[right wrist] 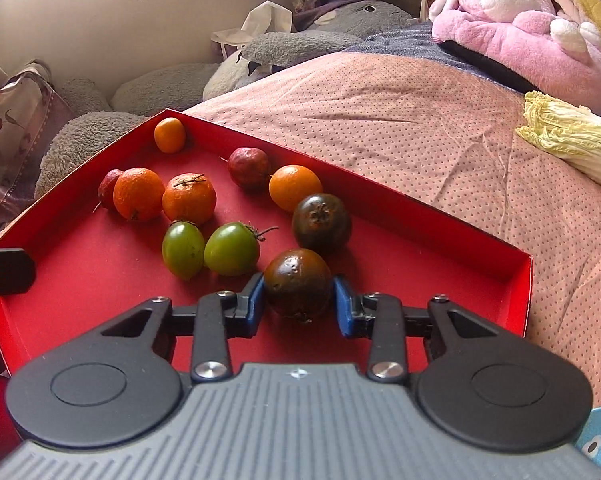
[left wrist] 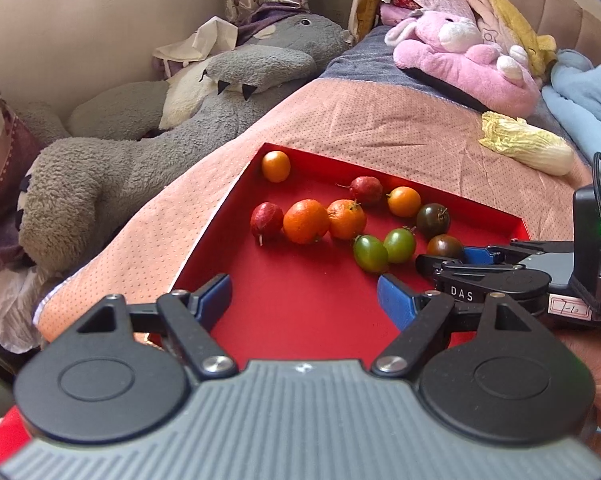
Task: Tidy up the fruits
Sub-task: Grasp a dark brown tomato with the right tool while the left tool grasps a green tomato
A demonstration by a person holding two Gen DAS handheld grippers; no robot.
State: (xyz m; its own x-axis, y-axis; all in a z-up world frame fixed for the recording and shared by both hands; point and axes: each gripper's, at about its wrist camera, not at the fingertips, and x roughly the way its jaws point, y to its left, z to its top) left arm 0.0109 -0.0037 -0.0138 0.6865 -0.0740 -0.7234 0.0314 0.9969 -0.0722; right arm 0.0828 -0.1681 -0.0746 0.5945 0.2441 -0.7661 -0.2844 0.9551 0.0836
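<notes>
Right tongs [right wrist: 299,300]: blue pads pressed on both sides of a dark brown-green round tomato [right wrist: 297,282], gripping it low over the floor of the shallow red cardboard tray [right wrist: 516,276], near the tray's right wall.
Left tongs [left wrist: 304,294]: spread wide with nothing between them, hovering over bare red floor at the tray's near side.
Second dark tomato [right wrist: 321,222]: just beyond the held one, close to the tray's far wall.
Two green oval tomatoes [right wrist: 210,249]: side by side mid-tray, left of the held tomato.
Two orange mandarins [right wrist: 164,197]: touching, farther back toward the tray's left.
Small red fruits: one [right wrist: 109,188] tucked behind the left mandarin, one [right wrist: 247,167] by the far wall.
Small yellow-orange fruits: one [right wrist: 170,134] in the tray's far corner, one [right wrist: 295,187] beside the second dark tomato.
Tray: resting on the pink dotted bedspread [right wrist: 400,120].
</notes>
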